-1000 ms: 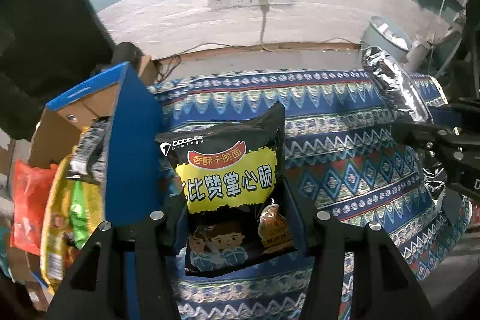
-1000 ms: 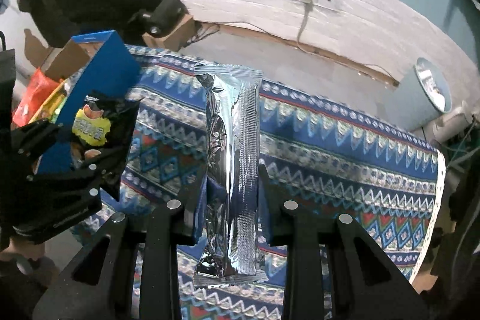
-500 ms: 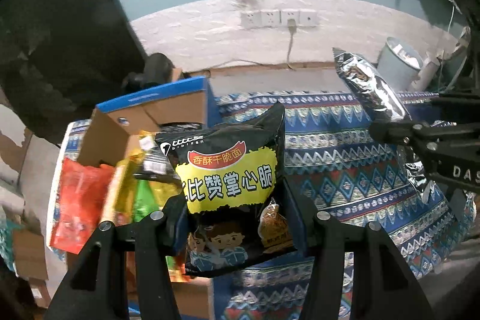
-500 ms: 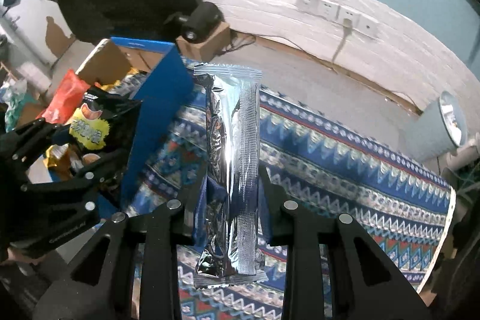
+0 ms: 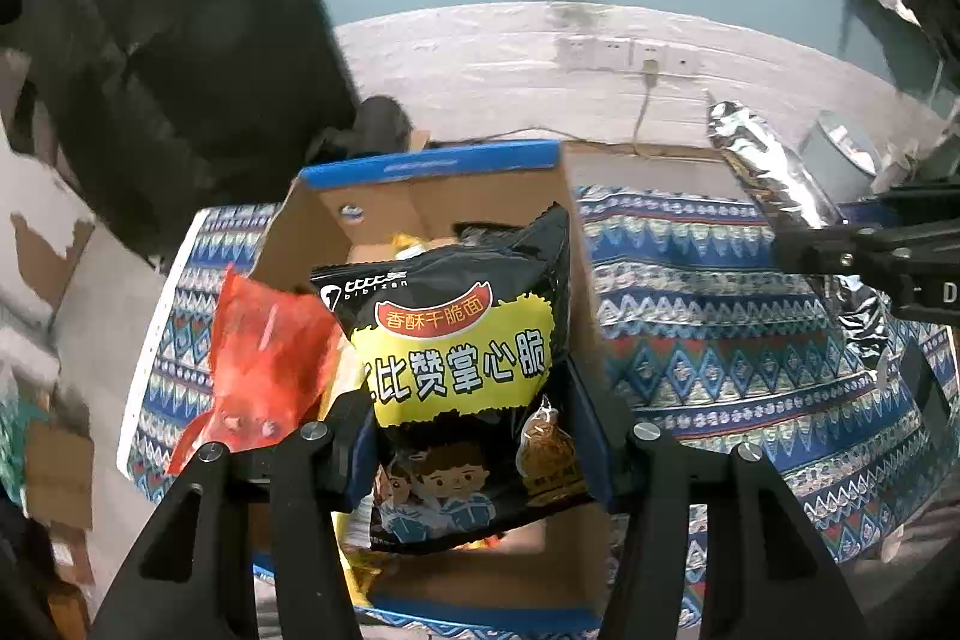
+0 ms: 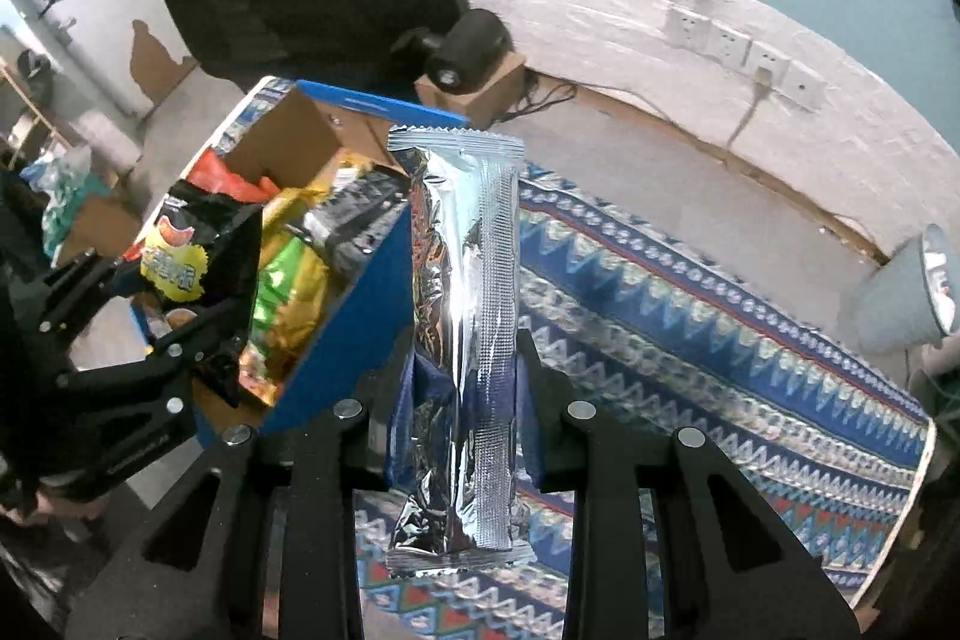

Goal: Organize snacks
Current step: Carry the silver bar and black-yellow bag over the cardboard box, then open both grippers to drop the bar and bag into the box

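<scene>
Leaning out of the left side of a blue-edged box, a red packet sits beside yellow and green snack bags piled inside. Above that open box hangs the left gripper, its jaws clamped on both sides of a black noodle bag with a yellow label, held upright. From the right wrist view the same bag shows at far left, over the box's near corner, with a green bag below it. The box stands at the left end of a patterned cloth. Further right, the right gripper is closed on a long silver packet, held upright just beside the box's blue wall. At far right a grey bin stands on the floor past the cloth.
</scene>
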